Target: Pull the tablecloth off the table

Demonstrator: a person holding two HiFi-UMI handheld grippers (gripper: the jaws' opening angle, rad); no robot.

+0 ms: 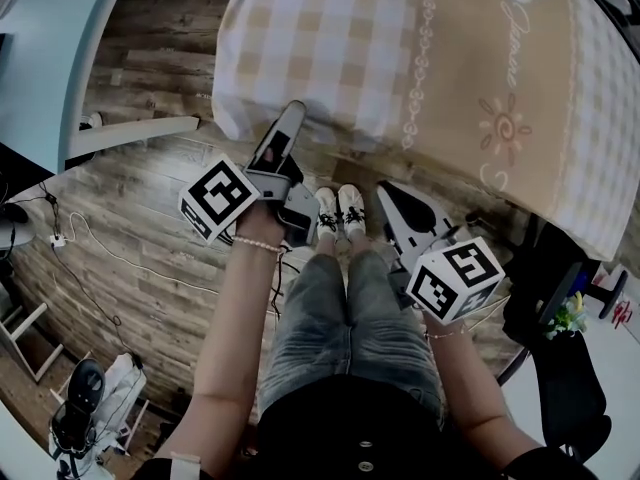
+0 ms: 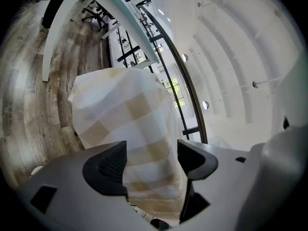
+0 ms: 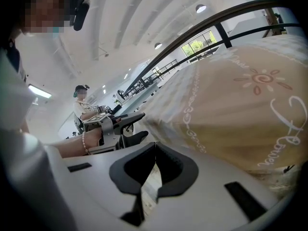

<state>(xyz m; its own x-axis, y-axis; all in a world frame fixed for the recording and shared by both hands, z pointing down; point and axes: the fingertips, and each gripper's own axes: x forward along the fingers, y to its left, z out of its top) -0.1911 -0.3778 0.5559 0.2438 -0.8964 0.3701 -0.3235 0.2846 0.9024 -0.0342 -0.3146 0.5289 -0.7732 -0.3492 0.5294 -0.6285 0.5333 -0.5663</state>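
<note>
My left claw (image 2: 151, 159) gripped the checked tablecloth (image 2: 122, 109) at its hanging edge; my right claw (image 3: 155, 163) hung closed and empty nearby.

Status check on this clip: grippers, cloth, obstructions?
Left gripper clamped on corner of beige-and-white checked fabric tablecloth. Right gripper shut, empty, off the cloth. Cloth not yet pulled off; nothing seen on it.

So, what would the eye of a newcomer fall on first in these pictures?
First comes the large beige and white checked tablecloth, which hangs down across the top of the head view. Next is the left gripper, clamped on a hanging fold of that cloth. The right gripper is shut on nothing, low beside the cloth.
</note>
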